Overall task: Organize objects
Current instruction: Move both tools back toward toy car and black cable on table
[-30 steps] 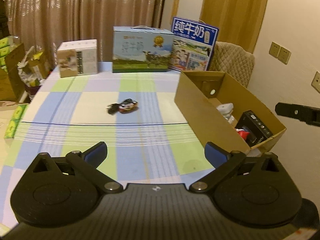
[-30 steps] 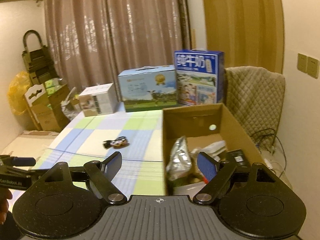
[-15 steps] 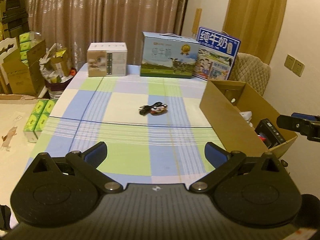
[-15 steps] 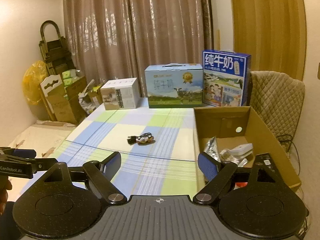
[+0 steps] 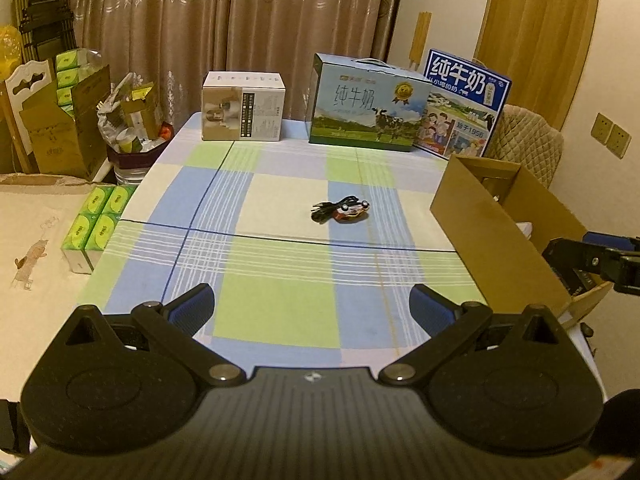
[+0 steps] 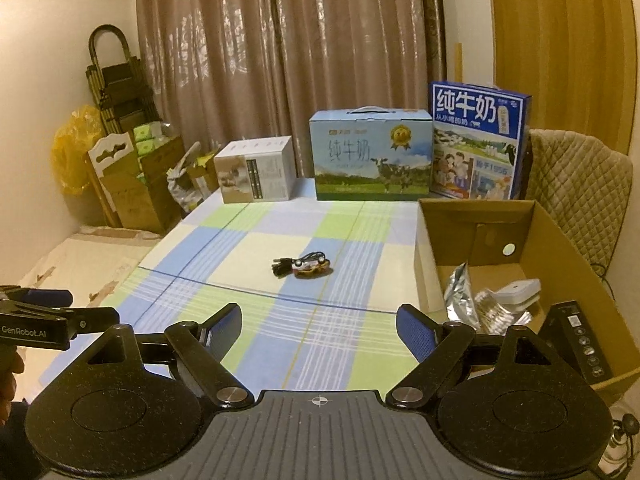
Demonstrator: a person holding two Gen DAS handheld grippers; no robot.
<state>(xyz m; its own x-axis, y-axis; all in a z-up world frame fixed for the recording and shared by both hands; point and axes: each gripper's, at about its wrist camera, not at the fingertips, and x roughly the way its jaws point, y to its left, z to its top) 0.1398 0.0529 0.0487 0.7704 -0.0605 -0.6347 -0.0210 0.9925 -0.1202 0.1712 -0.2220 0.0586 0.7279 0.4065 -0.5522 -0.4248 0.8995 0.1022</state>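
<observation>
A small red and white toy car with a black cord (image 5: 342, 211) (image 6: 305, 267) lies alone mid-table on the checked cloth. At the right edge stands an open cardboard box (image 5: 500, 228) (image 6: 532, 236) holding a silver foil bag (image 6: 460, 296), a white device (image 6: 516, 292) and a black box (image 6: 580, 336). My left gripper (image 5: 312, 310) hangs open and empty over the near end of the table, far from the car. My right gripper (image 6: 319, 332) is open and empty too, near the box's left wall. Each gripper shows at the other view's edge.
Three cartons line the far edge: a white box (image 5: 243, 107), a light-blue milk carton (image 5: 366, 106) and a dark-blue milk carton (image 5: 460, 104). A quilted chair (image 6: 576, 184) stands behind the cardboard box. Green tissue packs (image 5: 96, 226) and cartons (image 5: 68, 120) sit on the floor at left.
Both grippers have drawn back from the table, so the car and the cardboard box look farther off and more of the room shows. The jaws stay open and empty.
</observation>
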